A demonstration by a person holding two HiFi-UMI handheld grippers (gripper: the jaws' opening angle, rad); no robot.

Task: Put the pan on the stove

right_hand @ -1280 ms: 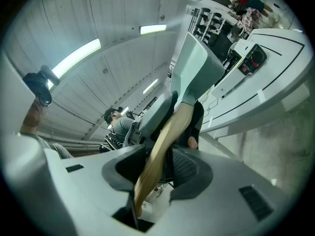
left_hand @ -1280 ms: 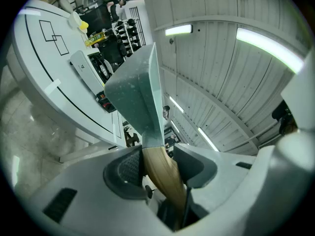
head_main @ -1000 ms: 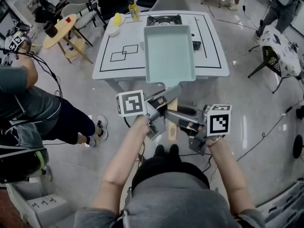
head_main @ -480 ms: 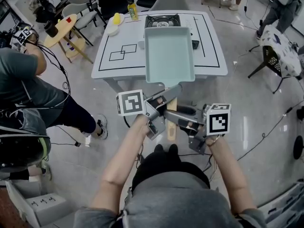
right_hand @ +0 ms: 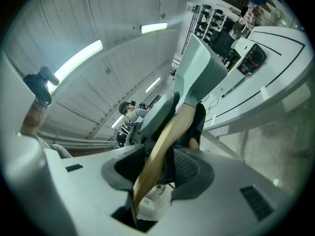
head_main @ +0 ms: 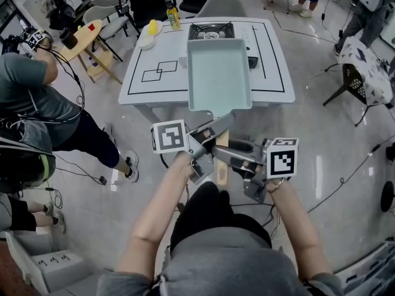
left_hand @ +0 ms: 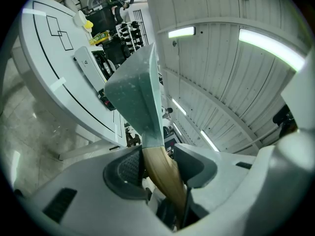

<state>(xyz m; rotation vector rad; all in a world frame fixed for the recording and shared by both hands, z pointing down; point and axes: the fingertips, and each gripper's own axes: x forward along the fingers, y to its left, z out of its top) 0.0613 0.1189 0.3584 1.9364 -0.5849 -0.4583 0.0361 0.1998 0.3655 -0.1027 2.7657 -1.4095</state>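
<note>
A pale green rectangular pan [head_main: 219, 73] hangs level in the air above the front half of the white table [head_main: 154, 85]. Its wooden handle [head_main: 222, 165] points back toward me. My left gripper [head_main: 217, 128] is shut on the handle close to the pan. My right gripper [head_main: 223, 154] crosses from the right and is shut on the handle lower down. The left gripper view shows the handle [left_hand: 162, 173] pinched between the pads, with the pan [left_hand: 135, 97] beyond. In the right gripper view the handle [right_hand: 157, 156] runs between the jaws. The black stove [head_main: 212, 31] sits at the table's far edge, just past the pan.
A yellow bottle [head_main: 173, 16] and a white bowl [head_main: 150, 32] stand at the table's far left. A grey chair [head_main: 219, 5] is behind the table. A person [head_main: 37, 103] stands at the left beside a round wooden side table [head_main: 77, 42]. A chair [head_main: 361, 73] is at the right.
The pan and both grippers have hardly shifted. The person at the left has moved along the left side of the view.
</note>
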